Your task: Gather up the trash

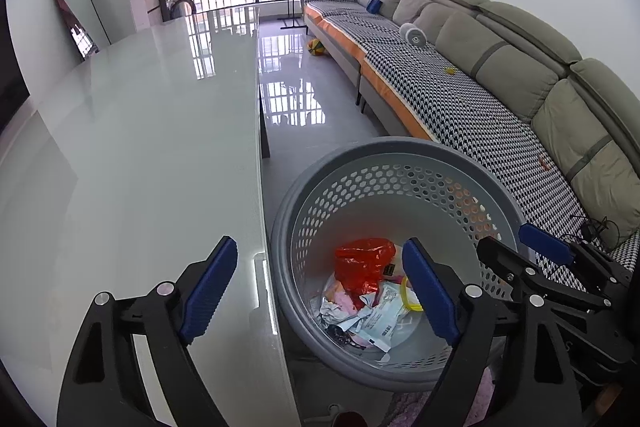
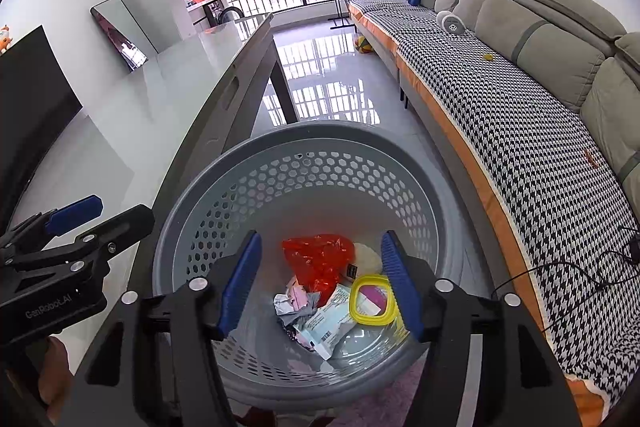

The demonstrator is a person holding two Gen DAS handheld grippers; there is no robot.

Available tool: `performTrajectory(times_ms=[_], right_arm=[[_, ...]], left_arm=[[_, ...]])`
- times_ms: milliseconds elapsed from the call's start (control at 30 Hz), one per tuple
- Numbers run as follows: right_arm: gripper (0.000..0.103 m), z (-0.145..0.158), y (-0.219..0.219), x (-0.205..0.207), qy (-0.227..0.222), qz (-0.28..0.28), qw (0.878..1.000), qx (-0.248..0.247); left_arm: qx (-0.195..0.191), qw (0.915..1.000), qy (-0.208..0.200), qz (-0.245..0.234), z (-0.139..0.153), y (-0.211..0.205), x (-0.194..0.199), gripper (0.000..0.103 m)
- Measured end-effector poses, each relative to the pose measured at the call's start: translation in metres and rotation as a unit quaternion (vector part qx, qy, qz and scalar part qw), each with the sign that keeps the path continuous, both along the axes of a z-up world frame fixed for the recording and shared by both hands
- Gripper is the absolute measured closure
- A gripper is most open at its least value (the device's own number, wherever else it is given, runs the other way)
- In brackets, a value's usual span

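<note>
Both tongs gape wide and hold nothing: the left tongs (image 1: 320, 291) straddle the glossy pale-grey desk (image 1: 140, 147) edge, the right tongs (image 2: 320, 285) hang over the round grey perforated plastic basket (image 2: 248, 187), where the red plastic bag (image 2: 320, 259), crumpled wrappers (image 2: 320, 323) and yellow-rimmed lid (image 2: 374, 301) lie.

- The words "GenRobot.AI" stand in pale letters on the black body of the left gripper (image 2: 96, 223), at the lower left of the right wrist view.
- A white packet (image 2: 330, 323) in the grey basket (image 2: 224, 195) has a barcode and small print on it, near the middle bottom of the frame. The print is too small to read.
- No other words can be read.
</note>
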State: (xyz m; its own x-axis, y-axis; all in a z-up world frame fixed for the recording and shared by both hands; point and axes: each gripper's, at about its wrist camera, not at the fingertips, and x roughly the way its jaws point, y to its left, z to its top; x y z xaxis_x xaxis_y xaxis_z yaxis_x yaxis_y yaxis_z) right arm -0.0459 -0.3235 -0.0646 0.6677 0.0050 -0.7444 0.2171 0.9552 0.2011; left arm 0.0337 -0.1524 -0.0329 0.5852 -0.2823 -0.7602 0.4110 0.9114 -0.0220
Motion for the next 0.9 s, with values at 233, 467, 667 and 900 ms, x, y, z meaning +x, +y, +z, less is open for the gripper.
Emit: performTrajectory(times_ms=[233, 467, 667, 900], right_arm=[[0.036, 0.0015, 0.0003, 0.0003, -0.001, -0.003, 1.000, -0.001], [0.033, 0.0016, -0.0022, 0.0002, -0.001, -0.009, 1.000, 0.000], [0.033, 0.0018, -0.0041, -0.0016, -0.003, -0.011, 1.000, 0.002], [0.033, 0.0020, -0.0034, -0.0023, -0.002, -0.010, 1.000, 0.001]], left_arm=[[0.002, 1.0000, -0.005, 0.005, 0.0017, 0.0026, -0.0013, 0.015], [0.008, 0.9999, -0.009, 0.010, 0.0031, 0.0028, -0.0021, 0.012], [0.011, 0.9998, -0.013, 0.013, 0.0053, 0.0040, -0.0023, 0.010], [0.012, 0.9997, -0.013, 0.016, 0.0060, 0.0055, -0.0024, 0.009]])
